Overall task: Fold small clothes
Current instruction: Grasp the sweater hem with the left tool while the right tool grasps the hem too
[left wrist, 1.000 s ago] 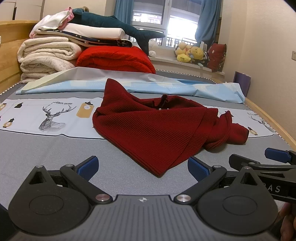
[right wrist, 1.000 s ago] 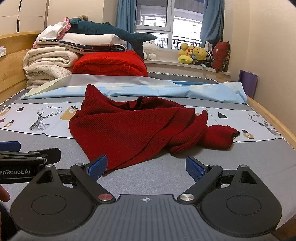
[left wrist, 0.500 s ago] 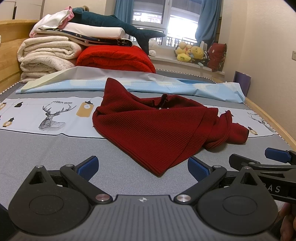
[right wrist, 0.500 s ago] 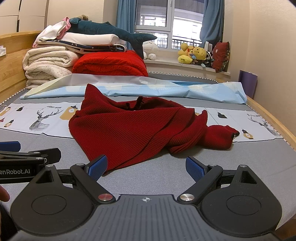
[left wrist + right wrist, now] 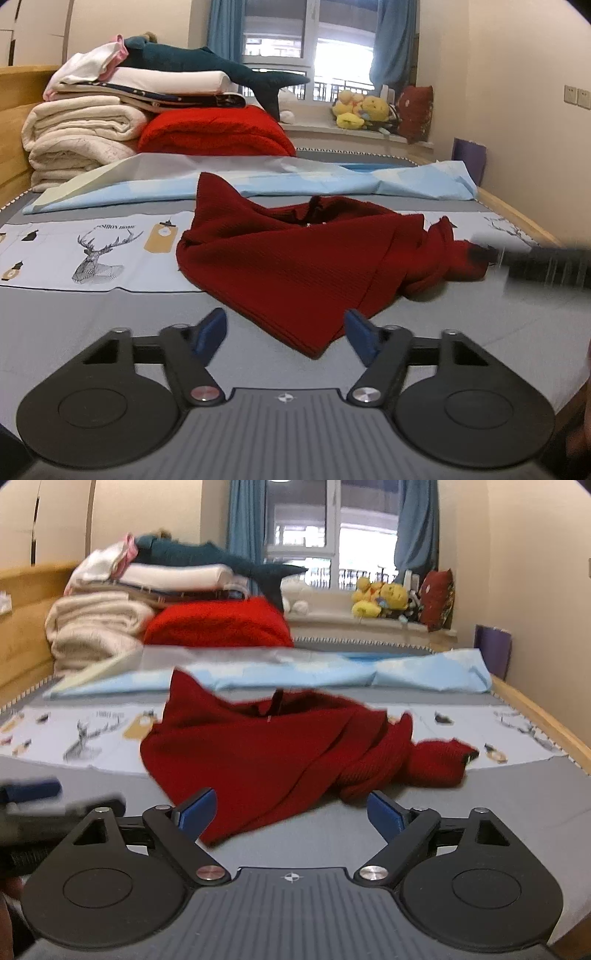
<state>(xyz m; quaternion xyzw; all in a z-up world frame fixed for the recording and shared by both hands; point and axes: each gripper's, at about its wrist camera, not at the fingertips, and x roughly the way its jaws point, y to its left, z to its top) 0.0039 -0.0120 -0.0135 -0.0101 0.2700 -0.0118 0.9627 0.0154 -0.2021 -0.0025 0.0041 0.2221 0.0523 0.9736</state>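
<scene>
both tongs hung low over the grey mattress (image 5: 74, 314), neither one gripping anything. left gripper (image 5: 284, 338) had its jaws closing, blue pads (image 5: 210, 334) still apart, and the near corner of the dark red knit sweater (image 5: 295, 266) lay on the mattress in the gap between them, with no pad pressing on it. right gripper (image 5: 291, 812) was closing a little too but stood wide, released; its left pad sat right over the sweater's near hem in its own view, though whether it touched i couldn't tell.

the sweater (image 5: 266, 757) itself was crumpled in the middle of the bed, one corner poking up at the far left, a sleeve bunched off to the right, half lying on a white cloth with a deer print (image 5: 99, 254).

the views differed a bit. left cam was sharp enough to read the deer drawing and the tan tag beside it, and it caught the right gripper as a dark smeared bar (image 5: 543, 266) coming in from the right edge near the sleeve end. right cam was blurrier overall, deer print (image 5: 81, 738) just a smudge, but it showed the sleeve cuff (image 5: 443, 760) in full and the left gripper's blue tip (image 5: 33, 790) at its left edge.

behind all that in both: light blue sheet (image 5: 258, 184), bright red blanket (image 5: 218, 133), stacked cream blankets (image 5: 77, 133), a plush shark (image 5: 221, 72) on top, yellow plush toys (image 5: 380, 594) on the window sill.
</scene>
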